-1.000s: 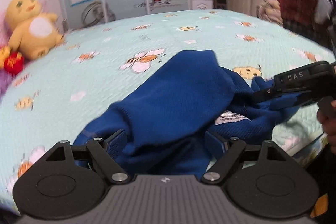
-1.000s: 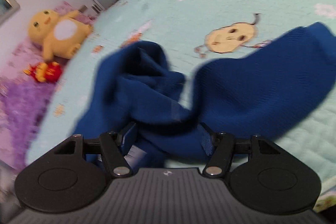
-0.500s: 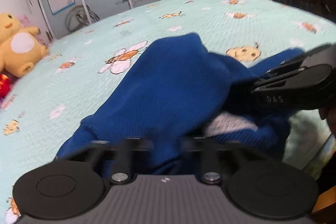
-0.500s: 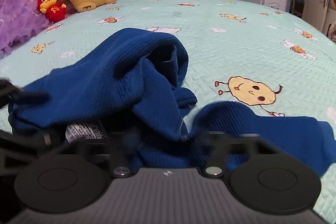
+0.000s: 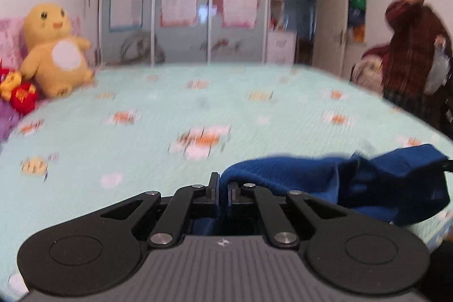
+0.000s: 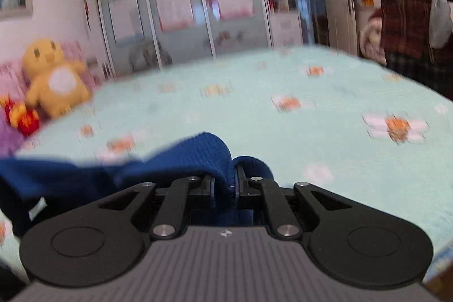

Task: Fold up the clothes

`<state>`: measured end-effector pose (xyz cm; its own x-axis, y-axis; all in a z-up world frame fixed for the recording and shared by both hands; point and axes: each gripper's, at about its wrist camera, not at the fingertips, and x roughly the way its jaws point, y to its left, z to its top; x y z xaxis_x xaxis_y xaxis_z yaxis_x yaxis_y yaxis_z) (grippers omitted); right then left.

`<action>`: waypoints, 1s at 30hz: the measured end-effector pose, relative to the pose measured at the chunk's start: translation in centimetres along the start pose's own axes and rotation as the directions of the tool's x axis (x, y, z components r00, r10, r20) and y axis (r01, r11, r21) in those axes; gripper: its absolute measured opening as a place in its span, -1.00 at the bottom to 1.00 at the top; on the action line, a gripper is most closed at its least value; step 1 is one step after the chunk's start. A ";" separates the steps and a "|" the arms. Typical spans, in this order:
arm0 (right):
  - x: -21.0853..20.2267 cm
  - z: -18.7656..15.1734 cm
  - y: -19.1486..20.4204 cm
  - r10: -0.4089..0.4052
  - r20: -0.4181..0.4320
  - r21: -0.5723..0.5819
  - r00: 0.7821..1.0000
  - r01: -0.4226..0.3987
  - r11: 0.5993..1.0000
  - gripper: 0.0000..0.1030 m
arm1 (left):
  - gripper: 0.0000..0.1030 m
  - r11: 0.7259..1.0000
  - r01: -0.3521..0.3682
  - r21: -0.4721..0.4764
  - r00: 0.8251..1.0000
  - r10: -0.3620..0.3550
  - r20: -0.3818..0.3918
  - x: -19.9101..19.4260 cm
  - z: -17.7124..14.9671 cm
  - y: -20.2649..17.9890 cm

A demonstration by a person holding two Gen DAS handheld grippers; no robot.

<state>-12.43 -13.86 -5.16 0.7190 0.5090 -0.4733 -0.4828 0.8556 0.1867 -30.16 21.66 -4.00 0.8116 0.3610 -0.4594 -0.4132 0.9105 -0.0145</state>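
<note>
Tongs first: our left tongs [image 5: 222,188] pinch shut on a thin edge of the blue knitted sweater [image 5: 354,177]. Our right tongs [image 6: 225,183] grip a thicker ribbed fold [image 6: 203,154], jaws easing apart slightly. We hold the sweater stretched between them, above the quilted mint bed [image 5: 170,115].

Your sweater [image 5: 325,177] stretched between your two grippers above the bed [image 5: 226,115], nearest you. A plush toy [image 5: 55,47] sat at the far left; behind the bed stood the wardrobe [image 5: 184,13], a person [image 5: 410,47] far right.
</note>
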 end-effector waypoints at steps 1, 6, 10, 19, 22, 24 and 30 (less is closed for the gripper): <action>-0.2 -0.6 -0.5 -0.007 -0.027 0.023 1.000 0.008 1.000 -0.53 | -0.86 1.000 0.006 -0.001 0.999 -0.006 -0.037 0.2 -0.7 -0.1; -2.7 -2.0 -0.6 0.036 0.034 0.122 0.999 -0.040 0.992 -0.18 | -0.48 0.999 -0.001 0.049 0.995 0.006 -0.100 -0.4 -3.3 -2.1; -2.0 -1.9 2.3 0.118 0.039 0.014 0.992 -0.118 0.993 0.11 | -0.26 0.976 -0.010 0.217 0.997 0.025 -0.069 -0.6 -3.4 -3.6; 3.6 -5.7 11.6 0.126 -0.072 -0.422 0.989 -0.144 0.895 0.17 | 0.10 0.876 -0.018 0.483 0.998 0.048 -0.050 -0.1 -5.5 -6.0; 6.3 -7.1 13.9 0.082 -0.080 -0.602 0.993 -0.114 0.790 0.21 | 0.10 0.867 -0.026 0.497 0.996 0.067 -0.066 0.4 -5.9 -5.8; 7.9 -7.6 14.9 0.047 -0.084 -0.687 0.995 -0.092 0.721 0.21 | 0.12 0.864 -0.036 0.503 0.994 0.084 -0.072 0.6 -6.1 -5.5; 10.9 -8.0 15.8 0.043 -0.130 -0.805 0.991 -0.131 0.578 0.15 | 0.16 0.861 -0.047 0.507 0.989 0.110 -0.096 2.2 -6.5 -4.7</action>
<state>-16.23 4.41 -14.24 0.6263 0.5292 -0.5725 -0.7759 0.3521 -0.5235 -29.13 16.88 -10.73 0.7178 0.4382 -0.5411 -0.1844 0.8690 0.4591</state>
